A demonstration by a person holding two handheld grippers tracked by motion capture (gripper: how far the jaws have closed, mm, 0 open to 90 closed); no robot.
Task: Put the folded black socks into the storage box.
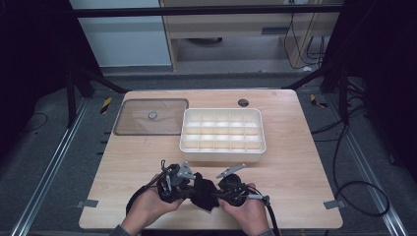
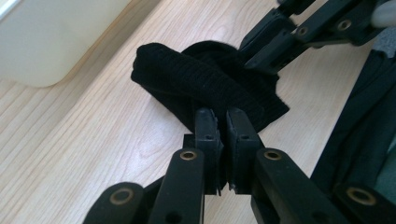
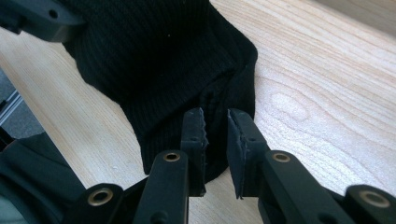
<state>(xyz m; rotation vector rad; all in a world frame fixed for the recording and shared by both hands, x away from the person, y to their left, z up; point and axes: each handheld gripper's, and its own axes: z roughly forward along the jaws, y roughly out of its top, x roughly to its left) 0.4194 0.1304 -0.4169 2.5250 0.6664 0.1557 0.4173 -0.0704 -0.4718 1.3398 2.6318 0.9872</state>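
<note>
**Black ribbed sock at the near edge of the worktop**

A black ribbed sock (image 2: 205,84), folded and bunched, is seen on the worktop (image 1: 295,167) near its front edge. It is pinched by the left claw (image 2: 223,122). The right claw (image 3: 217,122) is kept narrowly parted over its cuff.

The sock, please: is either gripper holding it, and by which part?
The left gripper pinches the sock by one edge; the right gripper's jaws stand open beside it.

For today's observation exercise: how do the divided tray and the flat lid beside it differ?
The divided tray is cream and opaque, while the lid is clear with a dark rim. The tray stands deep, split into compartments; the lid lies flat with a small round knob. Both are rounded rectangles resting on the wooden table.
</note>
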